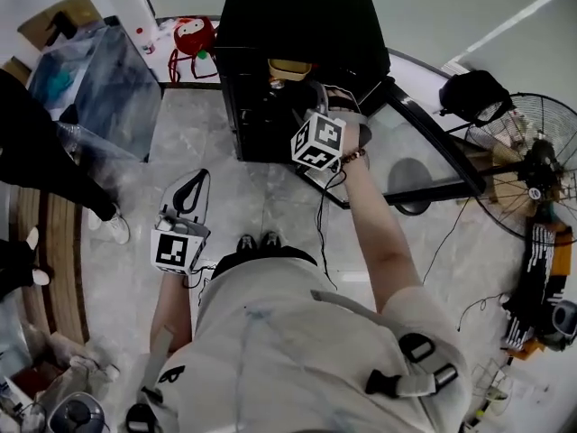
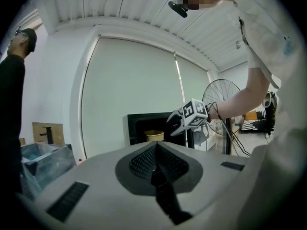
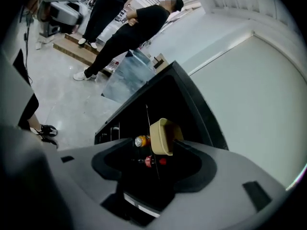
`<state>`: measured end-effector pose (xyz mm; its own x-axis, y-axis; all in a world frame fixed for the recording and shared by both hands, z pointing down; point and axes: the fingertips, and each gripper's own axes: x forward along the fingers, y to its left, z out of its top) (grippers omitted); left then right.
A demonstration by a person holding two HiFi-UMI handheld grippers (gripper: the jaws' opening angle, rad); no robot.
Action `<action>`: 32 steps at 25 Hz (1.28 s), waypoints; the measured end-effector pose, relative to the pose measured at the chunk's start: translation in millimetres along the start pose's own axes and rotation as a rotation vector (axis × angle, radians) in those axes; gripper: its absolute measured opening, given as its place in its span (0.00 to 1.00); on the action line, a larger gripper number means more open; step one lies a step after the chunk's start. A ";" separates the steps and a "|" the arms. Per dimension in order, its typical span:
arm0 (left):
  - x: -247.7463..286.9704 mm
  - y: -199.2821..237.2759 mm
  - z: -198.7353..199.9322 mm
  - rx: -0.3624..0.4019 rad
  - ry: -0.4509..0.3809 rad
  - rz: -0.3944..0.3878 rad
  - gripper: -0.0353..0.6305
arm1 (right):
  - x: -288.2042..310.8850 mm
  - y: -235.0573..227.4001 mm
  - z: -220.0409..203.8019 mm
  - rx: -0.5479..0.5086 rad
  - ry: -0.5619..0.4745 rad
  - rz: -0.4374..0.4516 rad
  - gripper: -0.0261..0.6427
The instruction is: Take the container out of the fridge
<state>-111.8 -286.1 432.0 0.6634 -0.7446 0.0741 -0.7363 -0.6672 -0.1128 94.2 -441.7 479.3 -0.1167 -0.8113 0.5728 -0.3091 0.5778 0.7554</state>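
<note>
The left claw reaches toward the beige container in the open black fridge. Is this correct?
No. It is the right claw that reaches toward the beige container in the open black fridge. The head view shows this; the left claw hangs low, away from the fridge.

We see a grey marbled floor (image 1: 225, 188) carrying a black fridge (image 1: 297, 16) with its door swung open, a standing fan (image 1: 532, 165) off to the right, a translucent bluish box (image 1: 99, 84) to the left and light wooden boards (image 1: 54, 242) at the left edge. Inside the fridge, a tan container (image 3: 163, 135) sits on a wire shelf (image 3: 148, 119). Beneath that shelf we make out an orange-topped bottle (image 3: 140, 141) and a red bottle (image 3: 152, 161).
</note>
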 end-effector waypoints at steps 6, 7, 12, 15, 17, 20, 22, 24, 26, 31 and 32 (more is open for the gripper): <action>-27.5 18.3 -13.2 -0.019 0.059 0.104 0.06 | 64.0 -4.4 -10.9 0.014 0.040 0.062 0.44; -32.1 21.5 -16.4 -0.013 0.062 0.117 0.06 | 71.2 -5.7 -12.1 0.019 0.044 0.060 0.44; -46.2 27.9 -27.6 -0.039 0.083 0.136 0.06 | 102.5 -9.9 -14.9 0.025 0.072 0.065 0.43; -47.5 24.4 -24.2 -0.034 0.115 0.141 0.06 | 113.9 -6.4 -12.7 0.012 0.074 0.098 0.37; -47.2 21.5 -20.1 0.000 0.126 0.138 0.06 | 114.5 -6.1 -12.3 0.000 0.076 0.111 0.29; -47.0 23.0 -15.5 0.005 0.119 0.133 0.06 | 109.5 -8.4 -12.1 -0.014 0.090 0.135 0.14; -46.4 24.4 -15.2 -0.002 0.114 0.131 0.06 | 103.6 -7.0 -10.9 -0.032 0.095 0.152 0.11; -44.8 22.8 -15.9 -0.001 0.114 0.120 0.06 | 92.8 -2.2 -8.4 -0.046 0.092 0.175 0.10; -41.8 19.4 -15.8 -0.002 0.112 0.103 0.06 | 75.3 5.2 -4.1 -0.017 0.073 0.218 0.09; -31.0 12.0 -11.2 -0.020 0.085 0.060 0.06 | 8.3 30.3 14.4 0.085 -0.033 0.328 0.09; -29.3 11.0 -9.4 -0.020 0.077 0.052 0.06 | -7.2 37.2 20.1 0.102 -0.063 0.349 0.09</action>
<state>-140.6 -271.8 437.9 0.6124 -0.7772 0.1450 -0.7725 -0.6272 -0.0990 64.6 -416.2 496.9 -0.2888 -0.5729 0.7670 -0.3328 0.8113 0.4807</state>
